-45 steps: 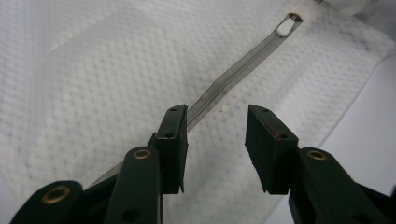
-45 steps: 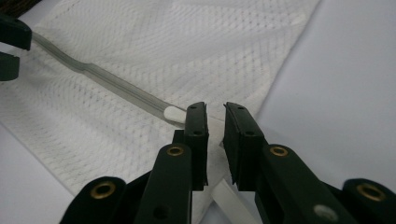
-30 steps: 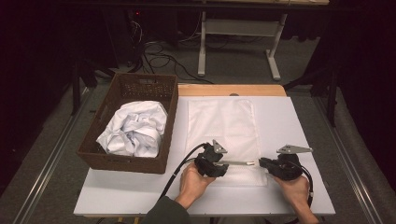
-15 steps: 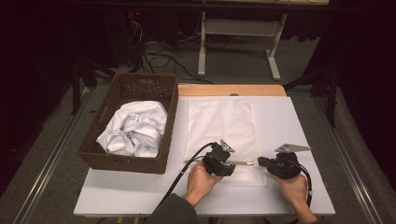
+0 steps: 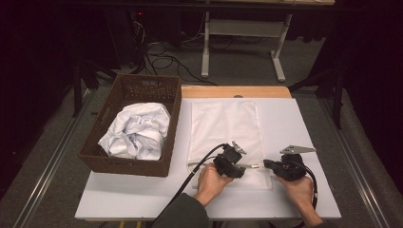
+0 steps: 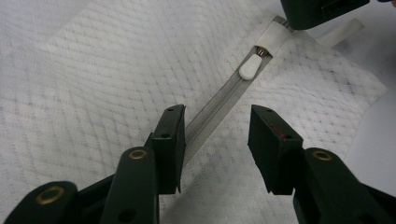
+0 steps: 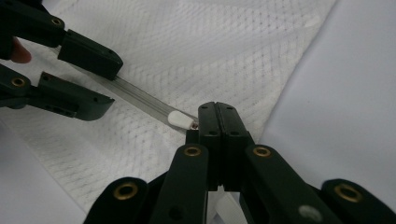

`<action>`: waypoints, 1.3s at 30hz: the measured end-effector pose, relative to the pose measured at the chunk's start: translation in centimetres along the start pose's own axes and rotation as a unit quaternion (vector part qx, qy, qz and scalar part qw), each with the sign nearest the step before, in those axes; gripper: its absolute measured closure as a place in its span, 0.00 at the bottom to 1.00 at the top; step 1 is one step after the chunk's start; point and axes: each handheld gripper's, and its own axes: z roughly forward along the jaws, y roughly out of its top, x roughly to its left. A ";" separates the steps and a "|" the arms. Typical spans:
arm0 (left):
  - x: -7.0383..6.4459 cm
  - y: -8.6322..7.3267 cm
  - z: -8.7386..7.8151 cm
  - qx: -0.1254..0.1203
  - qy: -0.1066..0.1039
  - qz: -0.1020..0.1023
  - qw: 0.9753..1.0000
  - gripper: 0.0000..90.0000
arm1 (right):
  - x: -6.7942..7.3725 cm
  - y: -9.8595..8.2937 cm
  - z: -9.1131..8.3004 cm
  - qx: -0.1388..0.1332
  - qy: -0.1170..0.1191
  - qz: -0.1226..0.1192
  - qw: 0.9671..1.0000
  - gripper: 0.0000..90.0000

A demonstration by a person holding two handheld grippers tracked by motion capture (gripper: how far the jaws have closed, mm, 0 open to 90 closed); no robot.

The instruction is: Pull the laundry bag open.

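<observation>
A: Where's the zipper pull [image 6: 250, 69]?

B: At the mesh laundry bag's [image 5: 223, 126] near edge. Right gripper [image 7: 217, 119] pinches the zipper end beside it; left gripper [image 6: 217, 142] gapes astride the zipper [image 6: 219, 105].

A: Risk?

B: The small pull may slip, probably bunching mesh.

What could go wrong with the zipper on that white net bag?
The left gripper is open with its fingers either side of the grey zipper track, so it might grab white mesh bag fabric instead of the white teardrop zipper pull. The right gripper pinches just the bag's end, which could slip free.
</observation>
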 end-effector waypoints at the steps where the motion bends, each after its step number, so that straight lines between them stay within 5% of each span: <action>1: -0.2 0.1 0.1 -0.003 0.001 -0.001 1.000 0.62 | -0.1 0.0 0.0 -0.001 -0.001 0.003 1.000 1.00; 16: -0.8 1.0 1.7 0.000 0.000 0.001 1.000 0.68 | -0.2 -0.4 0.5 -0.002 0.005 0.012 1.000 1.00; 21: -1.2 1.6 2.1 0.003 -0.009 0.007 1.000 0.74 | -0.3 -0.8 1.3 0.015 0.004 0.021 1.000 1.00; 39: -1.7 2.2 3.1 0.004 -0.034 0.005 0.999 0.85 | -0.5 -0.9 1.4 0.013 0.009 0.026 1.000 1.00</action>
